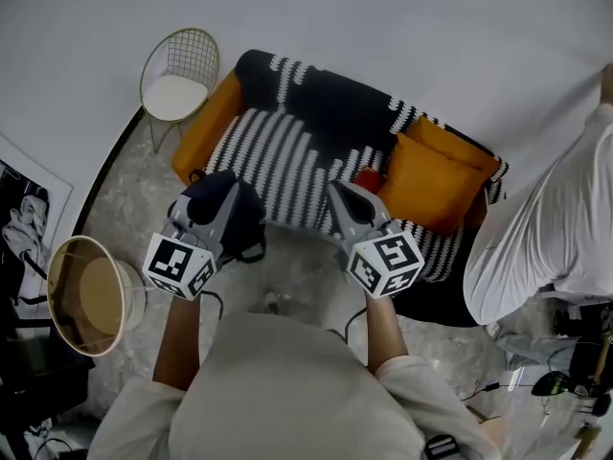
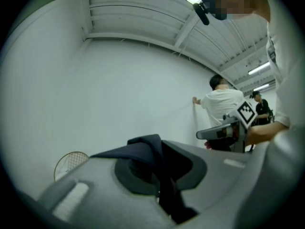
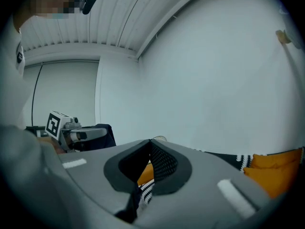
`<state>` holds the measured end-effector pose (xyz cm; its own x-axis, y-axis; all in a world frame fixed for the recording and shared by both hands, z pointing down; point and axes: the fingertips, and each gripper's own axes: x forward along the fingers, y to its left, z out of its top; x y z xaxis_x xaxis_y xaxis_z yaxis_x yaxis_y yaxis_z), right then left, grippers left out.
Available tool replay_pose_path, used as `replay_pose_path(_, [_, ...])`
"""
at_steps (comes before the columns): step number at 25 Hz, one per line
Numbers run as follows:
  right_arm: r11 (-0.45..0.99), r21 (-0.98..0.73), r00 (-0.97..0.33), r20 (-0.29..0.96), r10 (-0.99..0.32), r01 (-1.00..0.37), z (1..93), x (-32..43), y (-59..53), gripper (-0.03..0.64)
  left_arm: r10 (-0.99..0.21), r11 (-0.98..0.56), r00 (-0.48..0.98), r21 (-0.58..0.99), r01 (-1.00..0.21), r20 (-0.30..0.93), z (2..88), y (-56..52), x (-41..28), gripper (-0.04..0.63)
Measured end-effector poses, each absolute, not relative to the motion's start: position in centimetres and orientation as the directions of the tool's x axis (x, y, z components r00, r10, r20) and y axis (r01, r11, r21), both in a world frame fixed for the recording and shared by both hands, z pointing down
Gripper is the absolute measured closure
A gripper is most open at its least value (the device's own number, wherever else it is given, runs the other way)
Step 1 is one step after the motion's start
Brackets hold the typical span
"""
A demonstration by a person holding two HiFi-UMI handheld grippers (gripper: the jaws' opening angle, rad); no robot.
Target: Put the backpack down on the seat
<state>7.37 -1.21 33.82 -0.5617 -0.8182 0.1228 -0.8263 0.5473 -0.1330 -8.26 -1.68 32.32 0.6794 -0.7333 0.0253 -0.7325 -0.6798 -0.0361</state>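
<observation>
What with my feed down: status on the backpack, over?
Left gripper jaws shut on dark navy fabric backpack, not yet on black-and-white striped sofa seat. Right gripper jaws together. Small red object, orange cushion on seat.

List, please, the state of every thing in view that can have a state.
left gripper, shut on the backpack's dark fabric.
right gripper, shut, nothing seen held.
backpack, hanging from the left gripper at the sofa's front, not yet on the seat.
sofa, covered with a striped blanket.
orange cushion, lying at the sofa's right end.
wire chair, upright.
</observation>
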Motion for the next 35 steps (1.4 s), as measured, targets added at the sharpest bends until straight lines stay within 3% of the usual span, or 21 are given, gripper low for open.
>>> replay_pose_path(10, [0.5, -0.104, -0.511, 0.183, -0.84, -0.86, 35.7, 7.1, -6.1, 0.611, -0.722, -0.692, 0.691, -0.036, -0.721, 0.042, 33.3, -7.5, -9.1, 0.555])
replay_pose_path(35, [0.578, -0.193, -0.61, 0.229, -0.759, -0.793, 40.3, 9.7, -27.7, 0.611, -0.772, -0.631, 0.628, 0.003, -0.776, 0.096, 38.0, -28.7, -6.8, 0.555])
